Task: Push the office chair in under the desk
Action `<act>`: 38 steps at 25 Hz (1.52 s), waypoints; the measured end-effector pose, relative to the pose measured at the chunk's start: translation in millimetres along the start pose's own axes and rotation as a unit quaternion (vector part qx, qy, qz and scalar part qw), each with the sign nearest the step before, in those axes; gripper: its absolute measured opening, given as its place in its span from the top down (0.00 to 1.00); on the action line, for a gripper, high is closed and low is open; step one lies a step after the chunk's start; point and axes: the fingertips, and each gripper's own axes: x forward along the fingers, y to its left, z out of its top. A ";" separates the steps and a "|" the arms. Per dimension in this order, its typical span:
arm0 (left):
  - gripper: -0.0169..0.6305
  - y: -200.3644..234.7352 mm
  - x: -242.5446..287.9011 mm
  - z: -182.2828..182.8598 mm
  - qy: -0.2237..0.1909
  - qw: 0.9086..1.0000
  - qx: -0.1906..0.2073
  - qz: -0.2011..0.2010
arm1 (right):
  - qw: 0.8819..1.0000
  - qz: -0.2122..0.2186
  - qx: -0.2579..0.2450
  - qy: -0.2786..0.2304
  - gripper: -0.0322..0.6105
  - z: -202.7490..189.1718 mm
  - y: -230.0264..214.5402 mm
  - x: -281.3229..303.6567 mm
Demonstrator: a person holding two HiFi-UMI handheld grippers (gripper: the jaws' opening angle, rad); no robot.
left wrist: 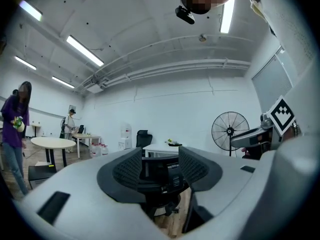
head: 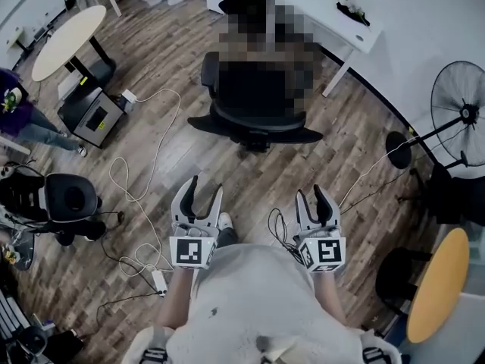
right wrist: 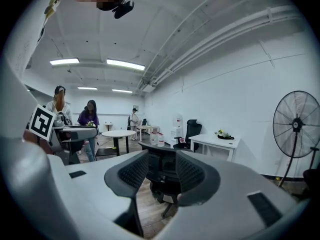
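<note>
— Two grippers point level, side by side: left gripper (head: 204, 193), right gripper (head: 311, 197). Are the jaws shut?
— No, both pairs stand apart, with nothing in them. The office chair (head: 254, 101) is well ahead, near the white surface (head: 326, 17). A blur hides its back.

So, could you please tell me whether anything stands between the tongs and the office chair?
Nothing visible does. Only wooden floor lies between the left tongs, the right tongs and the office chair. A white cable runs off to the left, clear of that path.
</note>
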 end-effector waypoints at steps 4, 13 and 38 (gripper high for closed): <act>0.60 37.5 26.4 -9.9 0.010 1.000 -0.001 -0.013 | 1.000 -0.017 -0.002 0.006 0.67 2.7 6.8 40.6; 0.60 97.1 73.1 -33.5 0.016 0.999 -0.006 -0.048 | 0.999 -0.040 -0.016 0.014 0.66 -3.1 22.1 113.4; 0.60 68.3 198.5 -84.3 0.082 0.996 0.020 0.005 | 0.995 0.001 -0.045 0.083 0.61 -31.2 -137.5 210.8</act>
